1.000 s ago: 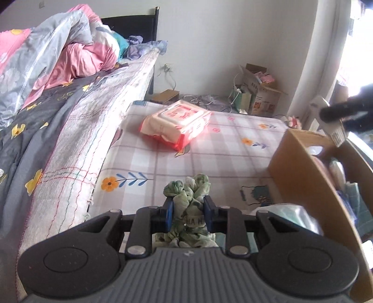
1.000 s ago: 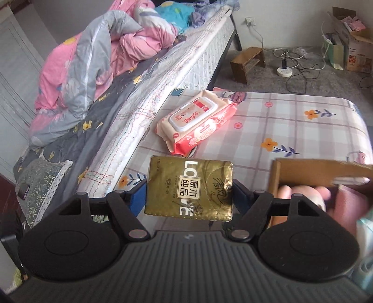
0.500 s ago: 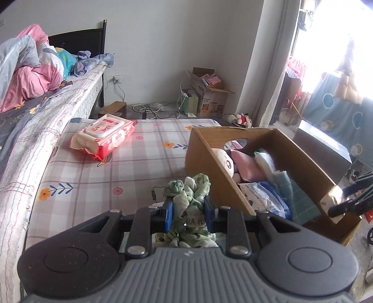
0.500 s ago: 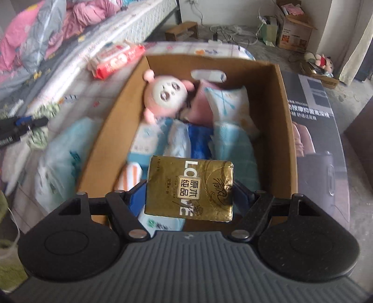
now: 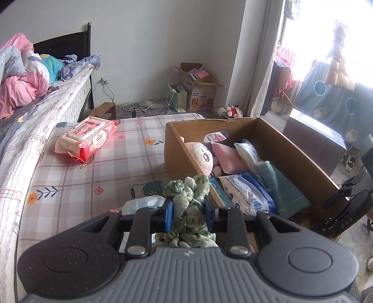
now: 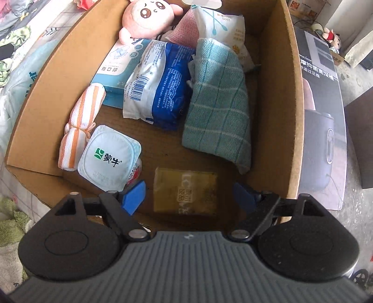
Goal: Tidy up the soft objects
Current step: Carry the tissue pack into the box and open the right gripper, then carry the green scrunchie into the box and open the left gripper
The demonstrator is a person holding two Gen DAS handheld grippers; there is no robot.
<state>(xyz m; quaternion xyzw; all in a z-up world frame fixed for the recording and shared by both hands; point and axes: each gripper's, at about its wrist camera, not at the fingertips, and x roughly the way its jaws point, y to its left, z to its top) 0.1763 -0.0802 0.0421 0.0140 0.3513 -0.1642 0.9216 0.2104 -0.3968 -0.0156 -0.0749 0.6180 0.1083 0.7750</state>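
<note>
1. The gold packet point(image 6: 185, 191) lies blurred at the near end of the cardboard box point(image 6: 283, 98), between the blue pads of the right gripper point(image 6: 188, 198) but touching neither.
2. The right gripper points steeply down into the box and its jaws are opening, with clear gaps on both sides of the packet.
3. Left of the packet sits a sealed yogurt cup point(image 6: 109, 157), and beside that a rolled orange-striped cloth point(image 6: 79, 130) leans along the left wall.
4. Farther in lie a blue and white wipes pack point(image 6: 158, 86), a light blue flat box point(image 6: 119, 63), and a teal checked towel point(image 6: 219, 102) draped toward the right wall.
5. At the far end are a pink plush toy point(image 6: 149, 16), a pink cloth, and a white cotton-swab bag point(image 6: 221, 23).
6. The left gripper point(image 5: 188, 213) is clamped on a crumpled green cloth point(image 5: 190, 198), its jaws pressed narrowly into the bundle, just outside the box's near left corner.
7. The box stands on a checked flowered sheet point(image 5: 93, 167).
8. A red and white wipes pack point(image 5: 87, 137) rests on that sheet, far left, well apart from the box.
9. A bed point(image 5: 35, 100) with pink and grey bedding runs along the left.
10. An open carton point(image 5: 198, 88) and cables sit by the far wall.
</note>
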